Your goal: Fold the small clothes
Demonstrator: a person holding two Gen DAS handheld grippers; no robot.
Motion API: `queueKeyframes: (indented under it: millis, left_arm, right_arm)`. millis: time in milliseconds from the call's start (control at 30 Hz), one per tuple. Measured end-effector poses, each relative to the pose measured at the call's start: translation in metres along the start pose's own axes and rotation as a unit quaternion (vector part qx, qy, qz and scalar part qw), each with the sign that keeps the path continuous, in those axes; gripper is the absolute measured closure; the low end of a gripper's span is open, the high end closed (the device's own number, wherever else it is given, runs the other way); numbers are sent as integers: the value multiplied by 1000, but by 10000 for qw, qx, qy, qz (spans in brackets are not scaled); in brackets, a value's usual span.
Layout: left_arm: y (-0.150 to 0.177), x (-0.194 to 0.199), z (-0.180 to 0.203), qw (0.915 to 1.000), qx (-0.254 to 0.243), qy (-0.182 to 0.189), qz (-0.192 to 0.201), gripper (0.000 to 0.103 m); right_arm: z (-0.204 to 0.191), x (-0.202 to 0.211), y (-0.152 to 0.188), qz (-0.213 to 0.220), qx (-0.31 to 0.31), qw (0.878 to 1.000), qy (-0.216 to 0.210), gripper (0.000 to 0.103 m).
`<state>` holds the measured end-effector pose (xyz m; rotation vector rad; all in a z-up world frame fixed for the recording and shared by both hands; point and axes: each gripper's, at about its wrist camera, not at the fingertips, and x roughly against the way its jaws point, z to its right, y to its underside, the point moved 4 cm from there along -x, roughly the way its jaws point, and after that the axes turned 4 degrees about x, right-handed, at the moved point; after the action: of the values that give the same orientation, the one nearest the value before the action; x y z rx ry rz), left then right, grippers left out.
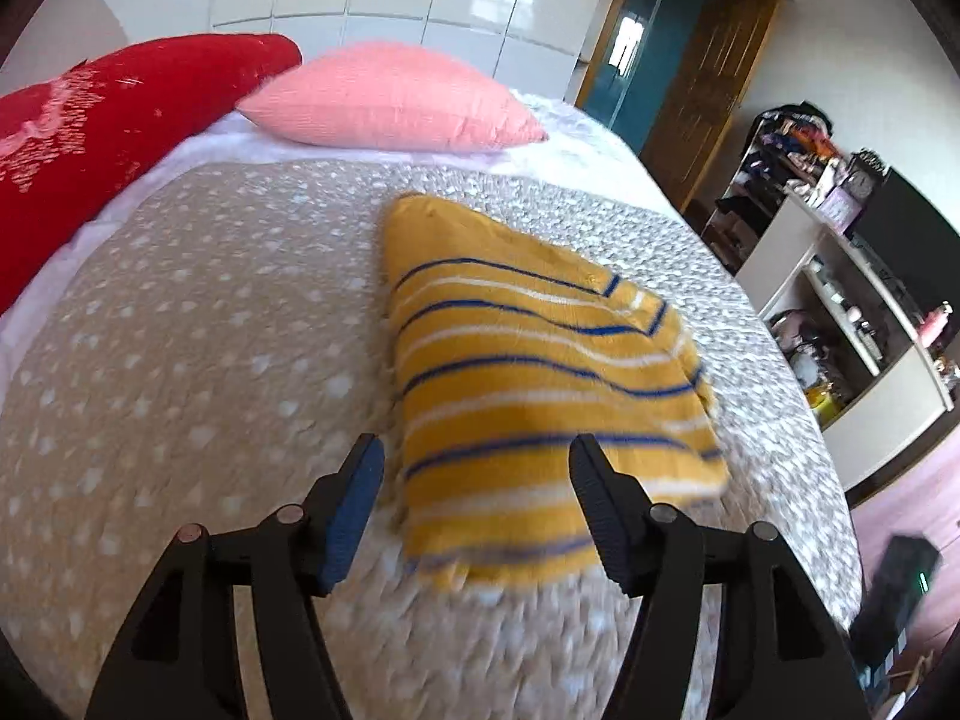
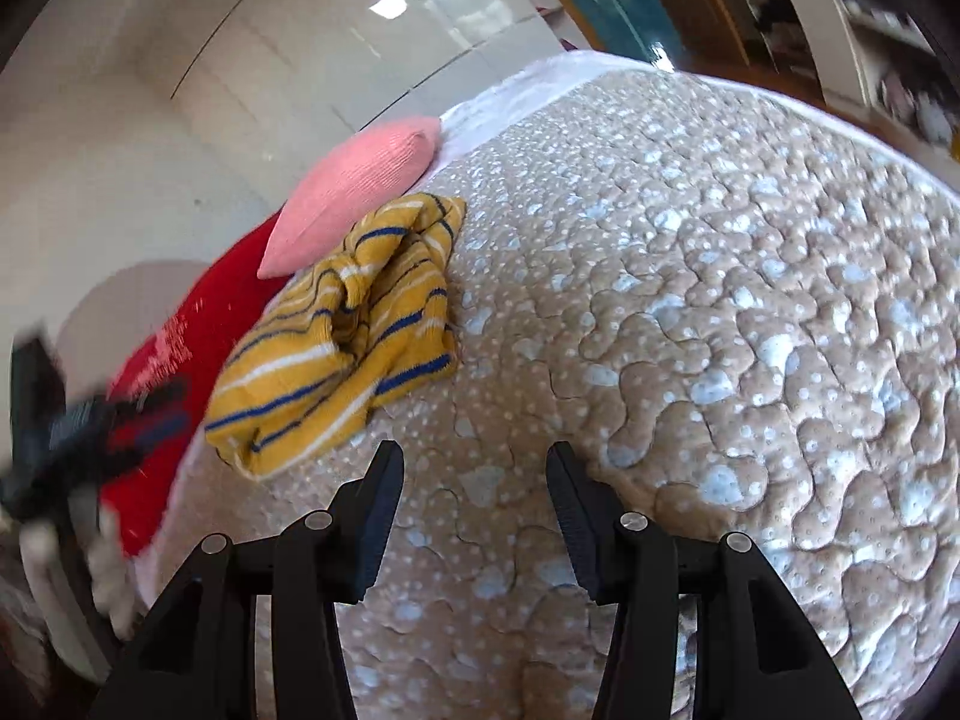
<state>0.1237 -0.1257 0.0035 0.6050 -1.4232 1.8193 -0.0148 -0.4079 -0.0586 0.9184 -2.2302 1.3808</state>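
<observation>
1. Left wrist view: the left gripper [image 1: 474,450] hangs above the quilt [image 1: 198,330] with its jaws spread apart and nothing between them. The near edge of the sweater [image 1: 540,378] lies just beyond and partly between the fingertips.
2. The sweater, yellow with blue and white stripes, lies on the quilt as a folded, roughly rectangular stack, near the pink pillow [image 1: 390,99] and well apart from the red pillow [image 1: 120,120].
3. Right wrist view: the right gripper [image 2: 474,456] also has its jaws apart and empty, above bare quilt [image 2: 720,330]. The sweater [image 2: 348,330] lies ahead and to its left, not touched by it.
4. From this side the sweater's layers look loose, with an open pocket between the folds, so the fold is judged not fully flat.
5. A blurred dark object at the left edge is probably the other gripper; this cannot be confirmed.
6. Risk: closing on the top layer only would lift it and undo the fold.
7. Risk: a low approach could pinch the quilt together with the cloth, dragging the stack askew.
8. Risk: pushing on the loose edge could bunch it up.
</observation>
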Motion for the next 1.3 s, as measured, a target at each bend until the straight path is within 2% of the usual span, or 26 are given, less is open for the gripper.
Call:
queueKeyframes:
  millis: [67, 167, 300, 367, 467, 633, 767, 833, 867, 900, 933, 967, 1000, 1100, 1167, 1200, 1267, 1300]
  left_arm:
    - [3, -27, 5, 9997, -16, -34, -250, 40]
    - [10, -45, 4, 9992, -108, -242, -306, 32]
    - [8, -31, -6, 9992, 57, 67, -380, 32]
    - [1, -12, -14, 9994, 208, 205, -166, 32]
    - [-10, 5, -38, 9980, 473, 413, 19, 31]
    - [-20, -15, -68, 9904, 951, 933, -377, 29]
    - [-24, -48, -43, 9875, 445, 1344, -691, 24]
    - [-22, -69, -30, 9828, 377, 1534, -960, 21]
    - [-18, -83, -27, 9804, 434, 1484, -1225, 20]
    - [-17, -90, -27, 9775, 540, 1523, -1353, 26]
    - [-18, -91, -29, 9751, 680, 1606, -1369, 31]
    - [-23, -84, -32, 9741, 764, 1657, -1333, 43]
    - [-26, -77, -33, 9745, 750, 1675, -1289, 51]
    - [-32, -46, -38, 9823, 505, 1456, -1061, 52]
    - [-29, -33, -44, 9850, 461, 1281, -1056, 49]
    - [-25, -33, -49, 9855, 511, 1179, -1107, 42]
    - [-13, -42, -61, 9872, 545, 832, -1243, 38]
    - [-5, -44, -66, 9870, 584, 794, -1269, 35]
  right_arm:
    - [-4, -2, 2, 4, 124, 9999, 29, 49]
    - [-4, -3, 3, -45, 147, 9999, -20, 49]
    - [-7, -5, -14, -142, 66, 9998, -131, 45]
    - [-10, -8, -27, -133, 54, 9997, -195, 43]
    - [-14, -18, -51, -118, -109, 9989, -433, 32]
    - [-21, -61, -98, -264, -407, 9954, -820, 29]
    - [-25, -116, -120, -646, -510, 9932, -825, 29]
    - [-25, -140, -122, -841, -570, 9918, -773, 28]
    - [-25, -148, -121, -914, -598, 9903, -863, 29]
    - [-27, -154, -120, -940, -634, 9889, -955, 38]
    - [-31, -157, -120, -991, -797, 9844, -1216, 55]
    - [-35, -159, -118, -1095, -1137, 9740, -1623, 55]
    - [-38, -160, -117, -1092, -1256, 9698, -1782, 55]
    - [-60, -146, -118, -1030, -1060, 9659, -2127, 57]
    - [-77, -131, -114, -965, -762, 9655, -2296, 57]
    - [-81, -129, -111, -955, -654, 9683, -2213, 56]
    - [-84, -131, -99, -966, -294, 9823, -1579, 52]
    - [-82, -134, -93, -1010, -157, 9873, -1214, 50]
